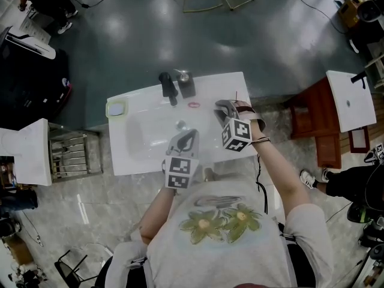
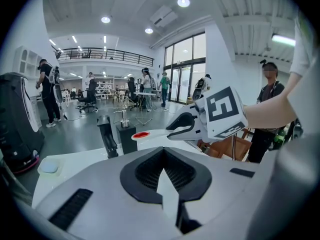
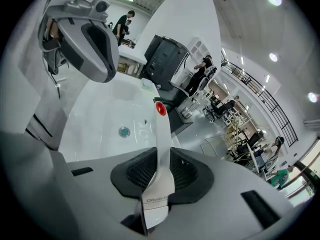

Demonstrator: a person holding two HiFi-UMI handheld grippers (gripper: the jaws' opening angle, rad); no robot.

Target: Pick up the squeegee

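Two grippers hang over the white table point(image 1: 231, 84). The right gripper point(image 1: 223, 107) has its jaws clamped on the white handle of the squeegee point(image 3: 161, 149), gripped low down. The red-ringed end sticks out ahead of the jaws and points toward the upper left of the head view. That red end sits near the black faucet point(image 1: 168, 87) and the dark soap dispenser point(image 1: 185, 83), not touching either. The left gripper point(image 1: 187, 138) sits lower centre in the head view, at the table's near edge. Its jaws are drawn together with only a pale sliver between them, gripping nothing. Open basin surface lies to the left, around the drain point(image 1: 180, 125).
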